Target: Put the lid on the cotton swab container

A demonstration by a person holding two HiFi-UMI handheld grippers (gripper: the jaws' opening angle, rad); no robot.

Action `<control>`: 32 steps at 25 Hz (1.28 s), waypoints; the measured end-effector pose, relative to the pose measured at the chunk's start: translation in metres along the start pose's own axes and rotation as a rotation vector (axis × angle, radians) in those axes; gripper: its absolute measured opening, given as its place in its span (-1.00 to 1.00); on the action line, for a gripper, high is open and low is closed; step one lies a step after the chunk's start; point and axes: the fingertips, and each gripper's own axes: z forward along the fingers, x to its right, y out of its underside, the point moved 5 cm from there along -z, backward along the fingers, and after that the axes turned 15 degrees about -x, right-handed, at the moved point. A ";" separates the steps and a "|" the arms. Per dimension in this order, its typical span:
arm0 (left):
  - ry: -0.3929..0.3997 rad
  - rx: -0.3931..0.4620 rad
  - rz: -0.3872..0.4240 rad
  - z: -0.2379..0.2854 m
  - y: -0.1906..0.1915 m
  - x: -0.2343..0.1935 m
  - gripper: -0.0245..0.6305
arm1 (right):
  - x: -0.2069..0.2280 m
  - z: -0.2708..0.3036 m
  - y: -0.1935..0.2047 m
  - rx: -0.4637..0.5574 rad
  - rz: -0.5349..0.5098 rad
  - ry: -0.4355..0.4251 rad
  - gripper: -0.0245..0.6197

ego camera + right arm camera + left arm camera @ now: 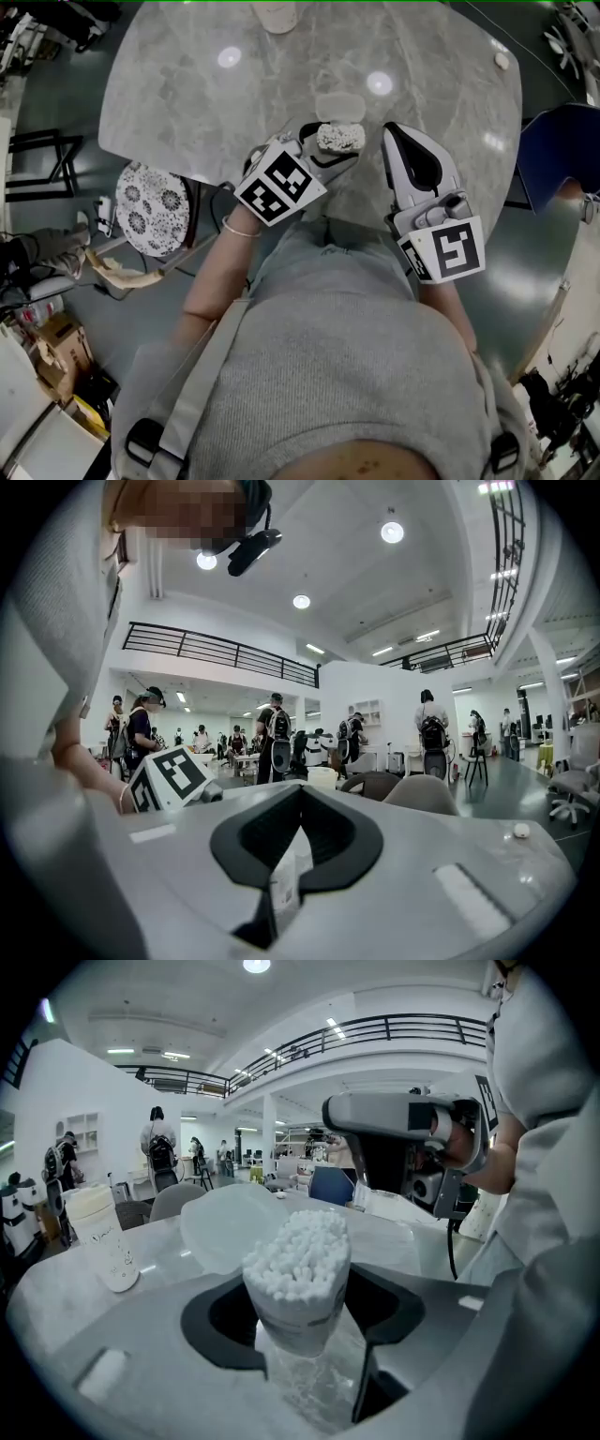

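The clear cotton swab container, packed with white swabs and uncovered, sits upright between the jaws of my left gripper, which is shut on it near the table's front edge. In the left gripper view the container fills the gap of the left gripper. The clear round lid lies flat on the table just beyond it, also seen as the lid. My right gripper hovers to the right of the container, jaws shut with nothing held; the right gripper looks across the table.
The grey marble table carries a white cup at its far edge and a small white object at the far right. A patterned stool stands left of the table, a blue chair at the right.
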 end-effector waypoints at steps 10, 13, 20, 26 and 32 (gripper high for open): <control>0.030 -0.010 0.038 -0.024 -0.010 0.009 -0.11 | -0.001 -0.002 -0.003 0.008 -0.015 -0.014 -0.92; 0.029 -0.010 0.054 -0.031 -0.015 0.012 -0.11 | 0.003 -0.003 -0.005 0.009 -0.028 -0.003 -0.92; 0.029 -0.006 0.073 -0.042 -0.020 0.014 -0.11 | 0.003 0.002 -0.009 -0.011 -0.068 -0.033 -0.92; 0.031 -0.010 0.096 -0.049 -0.024 0.019 -0.11 | 0.001 0.011 -0.013 -0.046 -0.118 -0.089 -0.86; 0.027 0.006 0.100 -0.057 -0.028 0.021 -0.11 | 0.001 0.018 -0.026 -0.044 -0.123 -0.183 -0.67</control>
